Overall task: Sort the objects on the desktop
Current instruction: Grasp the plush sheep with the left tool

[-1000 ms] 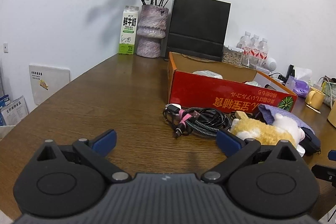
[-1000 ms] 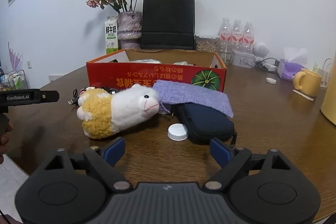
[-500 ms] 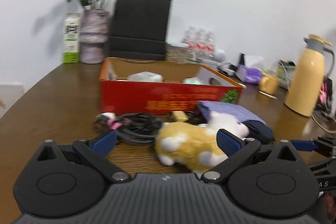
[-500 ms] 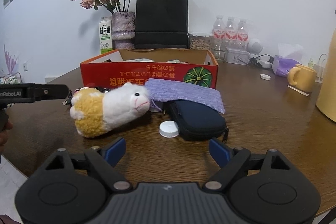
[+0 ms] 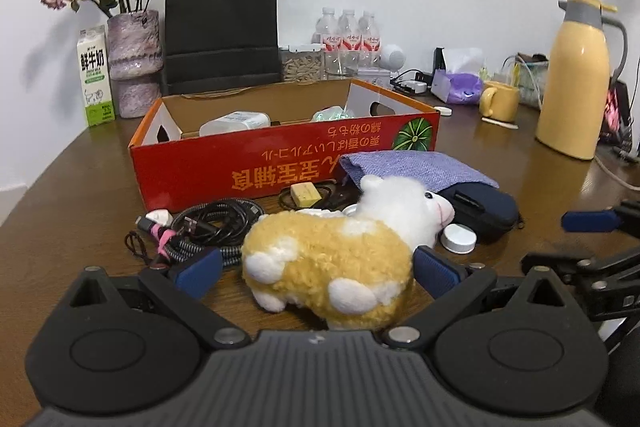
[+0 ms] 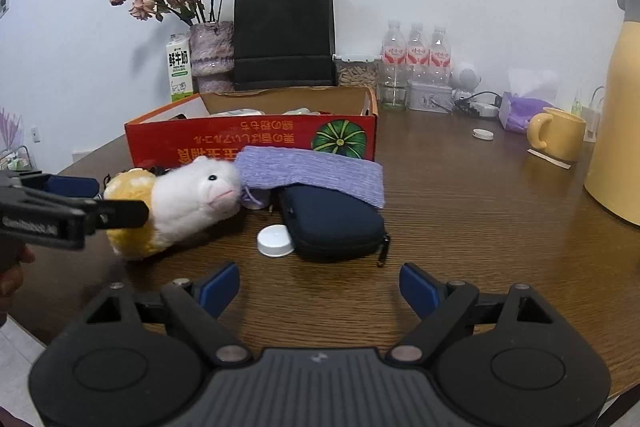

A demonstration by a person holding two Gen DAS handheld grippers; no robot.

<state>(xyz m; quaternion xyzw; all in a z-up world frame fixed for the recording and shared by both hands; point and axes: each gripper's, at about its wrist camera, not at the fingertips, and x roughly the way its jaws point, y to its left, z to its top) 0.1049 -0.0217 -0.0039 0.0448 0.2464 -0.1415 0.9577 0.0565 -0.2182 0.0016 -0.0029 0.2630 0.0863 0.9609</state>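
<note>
A yellow and white plush toy (image 5: 328,263) lies on the wooden table in front of the red cardboard box (image 5: 280,167). My left gripper (image 5: 316,269) is open, its blue pads either side of the toy's yellow rear without pressing on it. In the right wrist view one left finger (image 6: 120,213) crosses in front of the plush toy (image 6: 188,195). My right gripper (image 6: 319,287) is open and empty, low over the table just short of a dark blue pouch (image 6: 332,223) and a white cap (image 6: 274,241). A purple cloth (image 6: 312,173) drapes over the pouch.
Coiled cables (image 5: 200,231) and a small yellow block (image 5: 306,193) lie by the box front. A yellow thermos (image 5: 576,79), mug (image 5: 498,103) and tissues stand at the right. A black bag (image 5: 222,27), vase (image 5: 134,63), milk carton (image 5: 96,77) and bottles (image 5: 348,35) line the wall.
My left gripper has swung right from the cables and rolled level, and now straddles the plush toy. The right gripper has drifted slightly right, still open.
</note>
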